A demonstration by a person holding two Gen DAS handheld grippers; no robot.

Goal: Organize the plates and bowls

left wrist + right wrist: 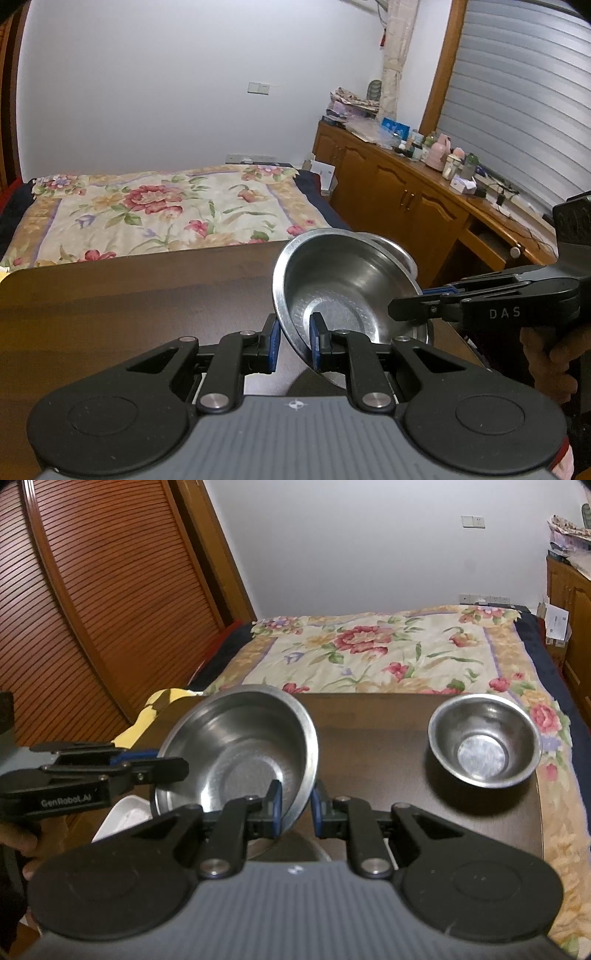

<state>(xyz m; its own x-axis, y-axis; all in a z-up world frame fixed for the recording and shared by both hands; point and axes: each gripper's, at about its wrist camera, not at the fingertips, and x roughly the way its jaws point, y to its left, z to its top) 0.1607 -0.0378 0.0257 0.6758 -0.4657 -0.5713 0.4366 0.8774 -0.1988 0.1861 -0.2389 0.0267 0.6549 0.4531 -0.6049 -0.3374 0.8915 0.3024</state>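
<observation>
A large steel bowl [343,291] [240,746] hangs tilted above the dark wooden table [129,295] [373,749]. My left gripper [294,341] is shut on its near rim, one blue pad inside and one outside. My right gripper [296,806] is shut on another part of the same rim. Each gripper shows in the other's view: the right gripper [410,304] reaches in from the right, the left gripper [173,766] from the left. A smaller steel bowl [484,742] stands upright on the table's right side, apart from both grippers.
A bed with a floral cover [166,206] [388,646] lies beyond the table's far edge. A cluttered wooden cabinet [406,192] runs along the right. A white tray [122,816] sits low at the left. Something of steel [419,334] shows partly under the held bowl.
</observation>
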